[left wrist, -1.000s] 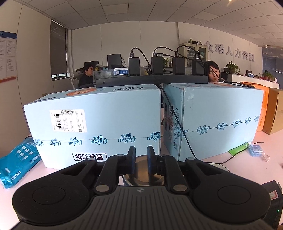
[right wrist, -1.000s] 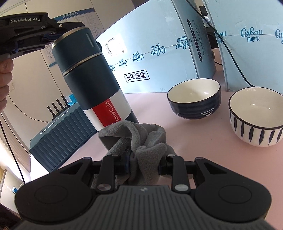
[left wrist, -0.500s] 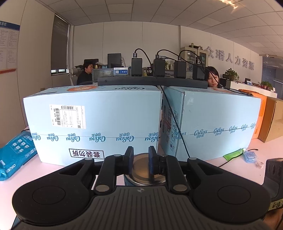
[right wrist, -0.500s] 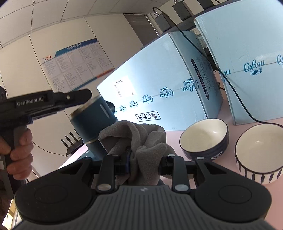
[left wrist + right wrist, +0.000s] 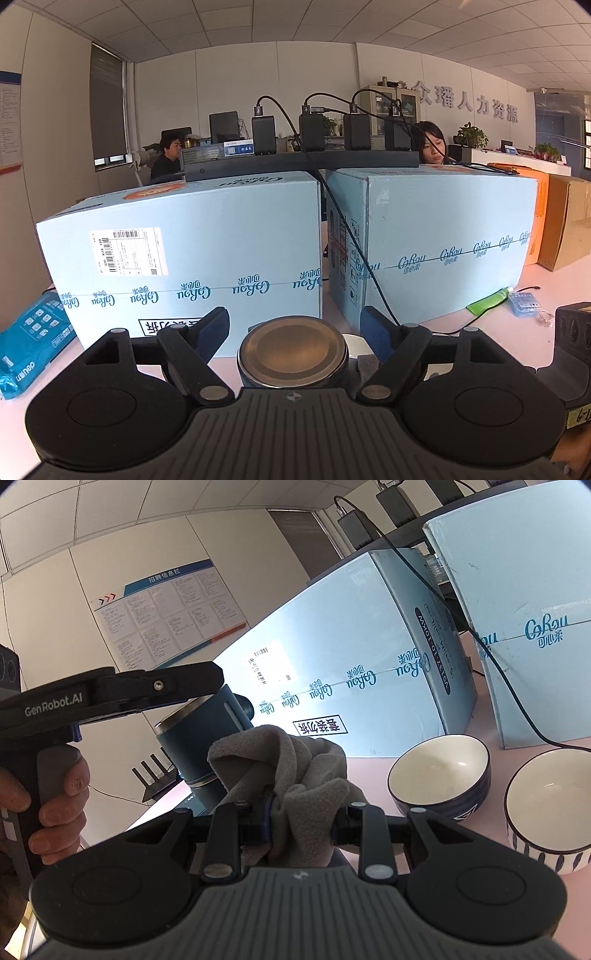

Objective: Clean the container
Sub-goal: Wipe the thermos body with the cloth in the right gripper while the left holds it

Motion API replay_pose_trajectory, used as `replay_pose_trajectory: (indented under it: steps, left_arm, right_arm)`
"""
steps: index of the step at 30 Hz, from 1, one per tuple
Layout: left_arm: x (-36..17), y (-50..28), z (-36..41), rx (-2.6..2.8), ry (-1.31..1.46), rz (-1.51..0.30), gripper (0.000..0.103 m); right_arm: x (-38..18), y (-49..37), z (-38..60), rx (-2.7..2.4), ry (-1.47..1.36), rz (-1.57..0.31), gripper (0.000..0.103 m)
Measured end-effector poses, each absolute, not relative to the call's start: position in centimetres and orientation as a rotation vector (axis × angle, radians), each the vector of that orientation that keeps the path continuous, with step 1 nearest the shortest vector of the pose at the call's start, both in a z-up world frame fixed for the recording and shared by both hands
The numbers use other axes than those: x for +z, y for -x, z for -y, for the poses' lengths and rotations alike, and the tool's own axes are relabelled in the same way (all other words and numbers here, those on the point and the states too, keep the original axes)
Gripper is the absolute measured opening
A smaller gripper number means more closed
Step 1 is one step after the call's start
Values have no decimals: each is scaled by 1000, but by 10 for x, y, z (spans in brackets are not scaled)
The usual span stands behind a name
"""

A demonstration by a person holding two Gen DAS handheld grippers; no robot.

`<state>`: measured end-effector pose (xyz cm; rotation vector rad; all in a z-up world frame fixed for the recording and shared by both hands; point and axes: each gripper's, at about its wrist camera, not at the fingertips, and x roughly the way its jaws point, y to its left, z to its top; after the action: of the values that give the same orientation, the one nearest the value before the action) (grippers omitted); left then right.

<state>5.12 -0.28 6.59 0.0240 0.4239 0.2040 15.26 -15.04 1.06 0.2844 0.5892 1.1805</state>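
Observation:
A dark blue flask [image 5: 199,746] with a steel-topped cap [image 5: 293,349] stands upright; its base is hidden behind the cloth. My left gripper [image 5: 293,316] straddles the cap and its jaws are opening, with a gap between each blue pad and the cap. From the right wrist view, one left finger [image 5: 177,683] reaches over the flask's top, and a hand holds that gripper's grip. My right gripper [image 5: 303,816] is shut on a bunched grey cloth [image 5: 295,771], just in front of the flask and right of it.
Two light blue cardboard boxes [image 5: 192,258] [image 5: 443,240] wall off the back of the pink table, with a black cable [image 5: 354,251] hanging between them. Two bowls [image 5: 439,771] [image 5: 546,805] sit to the right. A teal packet [image 5: 29,339] lies at the left. Two people sit behind the boxes.
The left jaws have spread apart from the flask's cap, which they were gripping before. The right gripper with the cloth has risen and tipped upward beside the flask.

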Motion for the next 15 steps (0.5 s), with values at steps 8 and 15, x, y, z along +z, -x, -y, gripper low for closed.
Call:
replay_pose_trajectory:
  steps: [8, 15]
  left_arm:
    - [59, -56, -4, 200, 16, -454, 58]
    - [56, -53, -5, 194, 54, -450, 58]
  right_arm:
    - [8, -152, 152, 1181, -288, -602, 30]
    - [15, -149, 153, 1194, -292, -564, 30]
